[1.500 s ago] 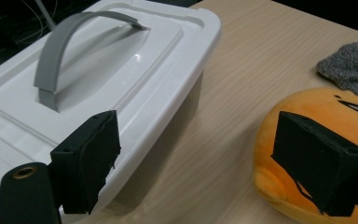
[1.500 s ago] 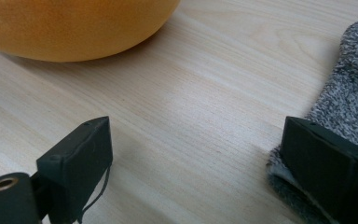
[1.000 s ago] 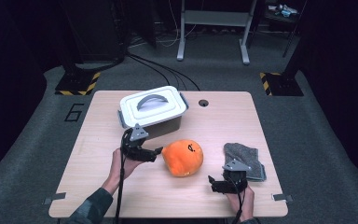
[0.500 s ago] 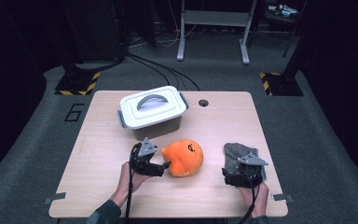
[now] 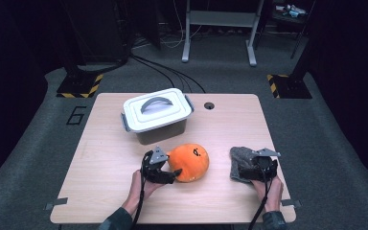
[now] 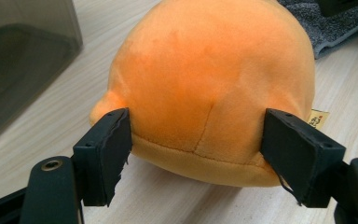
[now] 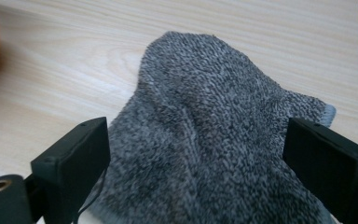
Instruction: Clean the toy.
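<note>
Orange plush [image 6: 209, 88] now between the closing left gripper's [image 6: 196, 154] pads; right gripper [image 7: 196, 172] spread, newly over grey cloth [image 7: 214, 140].

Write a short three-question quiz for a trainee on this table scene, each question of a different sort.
1. True or false: the white lidded plastic box stands between the round orange plush toy and the grey terry cloth.
2. Which thing sits between the jaws of the left tool? A) the box B) the plush toy C) the cloth
3. Fill in: the right tool has its jaws either side of the ____.

Key: 1. False; the plush toy lies between box and cloth, nearer the person. 2. B; the jaws have just been closing around it, and whether the pads press cannot be told. 3. Cloth.
</note>
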Tool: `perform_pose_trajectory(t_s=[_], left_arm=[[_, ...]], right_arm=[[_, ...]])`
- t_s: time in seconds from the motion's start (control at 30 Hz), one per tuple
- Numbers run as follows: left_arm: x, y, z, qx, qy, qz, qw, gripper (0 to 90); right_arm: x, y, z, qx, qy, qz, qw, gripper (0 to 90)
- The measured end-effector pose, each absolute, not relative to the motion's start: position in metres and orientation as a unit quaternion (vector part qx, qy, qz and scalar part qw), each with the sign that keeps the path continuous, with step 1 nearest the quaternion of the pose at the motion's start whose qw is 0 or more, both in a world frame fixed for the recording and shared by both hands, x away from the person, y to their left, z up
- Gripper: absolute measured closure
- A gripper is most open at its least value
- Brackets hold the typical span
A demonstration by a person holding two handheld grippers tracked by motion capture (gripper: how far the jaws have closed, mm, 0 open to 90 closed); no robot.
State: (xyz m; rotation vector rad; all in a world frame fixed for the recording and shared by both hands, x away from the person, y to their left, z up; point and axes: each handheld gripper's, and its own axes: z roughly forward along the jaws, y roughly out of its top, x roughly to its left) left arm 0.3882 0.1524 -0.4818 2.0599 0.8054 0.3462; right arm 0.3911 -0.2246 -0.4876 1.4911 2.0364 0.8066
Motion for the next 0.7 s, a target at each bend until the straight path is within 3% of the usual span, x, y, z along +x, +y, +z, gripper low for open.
perform_pose_trajectory(t_s=[0.13,0.33,0.5,0.67,0.7], left_arm=[[0.390,0.152,-0.485,0.828,0.326,0.139,0.434,28.2],[0.390,0.152,-0.492,0.827,0.324,0.140,0.438,42.4],[0.390,0.149,-0.494,0.825,0.320,0.142,0.443,59.7],[0.389,0.147,-0.493,0.823,0.308,0.156,0.452,73.1],[0.389,0.147,-0.493,0.823,0.308,0.156,0.452,75.0]], right_arm=[[0.399,-0.225,-0.494,0.561,0.742,0.283,0.232,6.5],[0.404,-0.228,-0.508,0.572,0.744,0.265,0.223,16.7],[0.401,-0.227,-0.511,0.574,0.740,0.256,0.238,30.1],[0.397,-0.233,-0.512,0.579,0.729,0.260,0.257,54.0],[0.397,-0.233,-0.512,0.579,0.729,0.260,0.257,54.0]])
